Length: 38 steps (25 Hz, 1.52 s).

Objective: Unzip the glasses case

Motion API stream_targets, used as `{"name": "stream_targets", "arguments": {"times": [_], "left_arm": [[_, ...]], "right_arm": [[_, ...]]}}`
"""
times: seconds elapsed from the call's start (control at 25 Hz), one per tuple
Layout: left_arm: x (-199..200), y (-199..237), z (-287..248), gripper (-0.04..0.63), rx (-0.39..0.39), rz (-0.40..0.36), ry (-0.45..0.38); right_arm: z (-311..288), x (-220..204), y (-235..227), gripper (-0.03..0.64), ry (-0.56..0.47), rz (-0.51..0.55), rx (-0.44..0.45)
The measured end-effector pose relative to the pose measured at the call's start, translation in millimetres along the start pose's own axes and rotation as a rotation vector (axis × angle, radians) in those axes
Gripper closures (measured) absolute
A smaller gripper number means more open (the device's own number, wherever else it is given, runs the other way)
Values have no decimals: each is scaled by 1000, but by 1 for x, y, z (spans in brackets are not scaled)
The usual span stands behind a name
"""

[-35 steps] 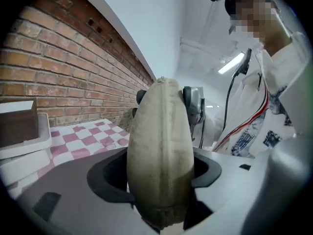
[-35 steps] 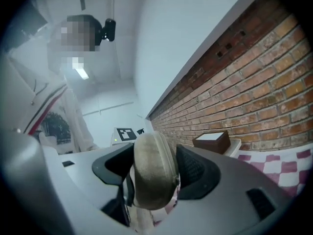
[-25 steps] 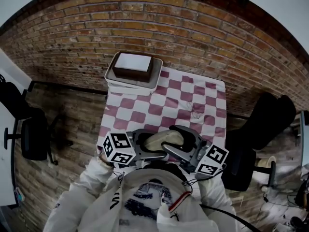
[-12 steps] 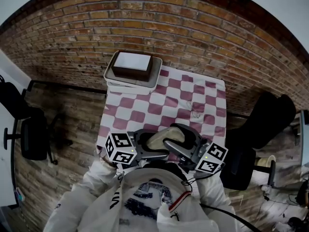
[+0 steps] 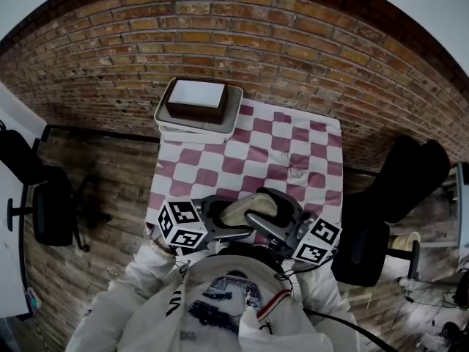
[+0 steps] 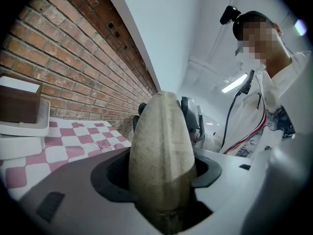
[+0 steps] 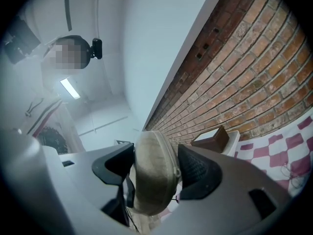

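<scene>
A beige fabric glasses case hangs in the air over the near edge of the red-and-white checked table, just in front of the person's chest. My left gripper clamps its left end. In the left gripper view the case stands upright and fills the gap between the jaws. My right gripper holds the other end. The right gripper view shows the case pinched between the dark pads, with the zipper line and its pull against the right pad. The zipper looks closed.
A white tray carrying a brown box sits at the table's far left corner by the brick wall. A small thin wire-like item lies on the cloth. Black chairs stand to the left and right.
Hardly anything: both grippers keep their hold on the case, and the right gripper's marker cube has edged slightly left. The view itself shifted a little.
</scene>
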<state>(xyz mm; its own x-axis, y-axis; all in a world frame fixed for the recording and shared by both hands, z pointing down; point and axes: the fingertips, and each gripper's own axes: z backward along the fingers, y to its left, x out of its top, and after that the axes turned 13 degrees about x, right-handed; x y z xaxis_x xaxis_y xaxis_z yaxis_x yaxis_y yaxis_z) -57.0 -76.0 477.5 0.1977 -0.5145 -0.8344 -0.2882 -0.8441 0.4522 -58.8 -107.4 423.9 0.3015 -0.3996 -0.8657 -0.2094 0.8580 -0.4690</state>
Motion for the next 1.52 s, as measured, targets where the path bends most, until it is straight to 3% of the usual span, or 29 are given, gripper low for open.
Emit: {"name": "stream_targets", "arguments": {"times": [0.52,1.08,1.36,1.52], "left_arm": [[26,2,-27,302,45,-99,60],[60,4,-57,302,202,-195,147],[68,-8,-68,302,241,-171,138],[68,-16,-80,302,251,-161,135]], "right_arm": [[44,34,-11,331,14,97,-52],[127,56,-32,331,-41,135,-79],[136,47,-40,335,127,453,-259],[140,55,-38,412,89,508,-320]]}}
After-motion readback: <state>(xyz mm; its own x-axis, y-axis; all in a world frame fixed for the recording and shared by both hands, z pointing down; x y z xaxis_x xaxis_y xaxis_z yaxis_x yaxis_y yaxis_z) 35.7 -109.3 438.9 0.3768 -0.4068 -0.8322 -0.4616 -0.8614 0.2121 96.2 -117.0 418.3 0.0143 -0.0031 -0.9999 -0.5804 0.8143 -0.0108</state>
